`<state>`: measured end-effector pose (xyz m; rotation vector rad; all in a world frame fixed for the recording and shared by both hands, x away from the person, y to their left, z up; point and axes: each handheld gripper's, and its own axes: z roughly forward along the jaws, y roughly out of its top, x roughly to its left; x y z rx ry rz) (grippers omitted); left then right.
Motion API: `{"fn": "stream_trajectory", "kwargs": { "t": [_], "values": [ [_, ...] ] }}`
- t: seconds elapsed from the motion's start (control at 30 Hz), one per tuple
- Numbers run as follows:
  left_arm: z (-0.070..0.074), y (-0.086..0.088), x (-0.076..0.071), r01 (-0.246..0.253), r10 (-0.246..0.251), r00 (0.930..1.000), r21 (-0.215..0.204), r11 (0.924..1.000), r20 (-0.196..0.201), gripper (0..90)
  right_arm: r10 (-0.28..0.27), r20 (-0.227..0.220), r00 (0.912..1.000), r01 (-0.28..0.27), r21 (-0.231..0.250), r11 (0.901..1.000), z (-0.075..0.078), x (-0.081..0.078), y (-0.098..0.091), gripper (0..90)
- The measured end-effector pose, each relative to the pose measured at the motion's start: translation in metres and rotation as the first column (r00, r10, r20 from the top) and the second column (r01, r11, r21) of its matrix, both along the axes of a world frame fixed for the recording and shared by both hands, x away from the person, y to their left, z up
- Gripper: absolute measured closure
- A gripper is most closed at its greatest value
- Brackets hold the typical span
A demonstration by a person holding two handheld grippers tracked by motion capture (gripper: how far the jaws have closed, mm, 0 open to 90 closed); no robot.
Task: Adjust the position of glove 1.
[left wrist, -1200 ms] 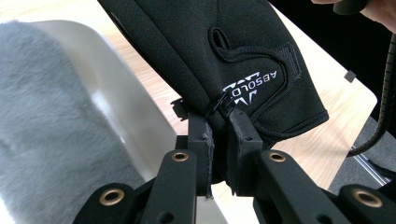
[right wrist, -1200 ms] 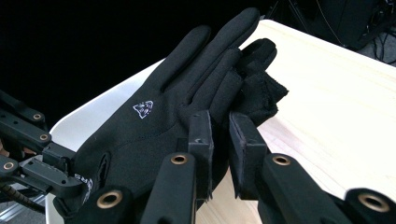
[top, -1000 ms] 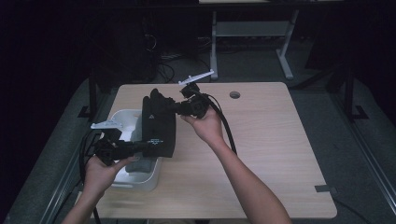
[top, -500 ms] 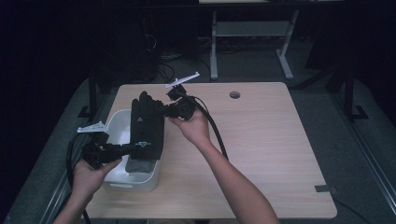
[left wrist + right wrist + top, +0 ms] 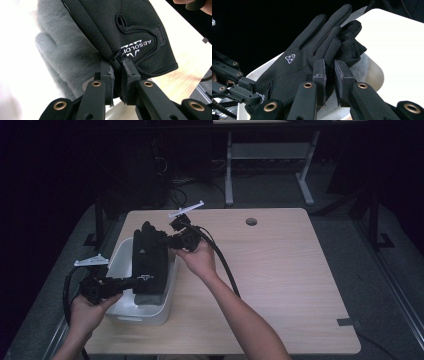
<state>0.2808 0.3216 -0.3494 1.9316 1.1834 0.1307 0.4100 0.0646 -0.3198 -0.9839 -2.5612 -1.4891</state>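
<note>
A: How does the glove look?
B: Black, soft-shell, white logo, stretched flat over the white bin, centre-left of the high view.
A: Grippers?
B: Left gripper clamps its cuff, right gripper pinches a finger.

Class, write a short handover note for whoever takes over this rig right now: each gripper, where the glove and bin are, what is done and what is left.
Left gripper: shut on the black glove at its cuff end.
Right gripper: shut on the glove's finger end.
The glove is stretched between both grippers, over the white bin at the table's left side. A grey glove already lies in the bin.
Done: glove lifted and brought over the bin.
Left, probably: lower it in, open both grippers, withdraw.
</note>
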Motion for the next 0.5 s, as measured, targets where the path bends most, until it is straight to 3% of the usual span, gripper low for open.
{"fn": "stream_trajectory", "kwargs": {
  "t": [0.33, 0.5],
  "values": [
    [-0.011, 0.008, 0.0, -0.017, 0.017, 0.9994, 0.017, 0.9997, -0.029, 81.4, 0.012, -0.012, 0.9998, -0.013, -0.005, 0.9999, -0.012, -0.001, 0.009, 80.0],
    [-0.016, 0.01, 0.002, -0.022, 0.024, 0.9987, 0.047, 0.9987, -0.044, 81.3, 0.011, -0.026, 0.9996, -0.011, -0.007, 0.9999, -0.02, -0.001, 0.01, 80.0]
  ]
}}
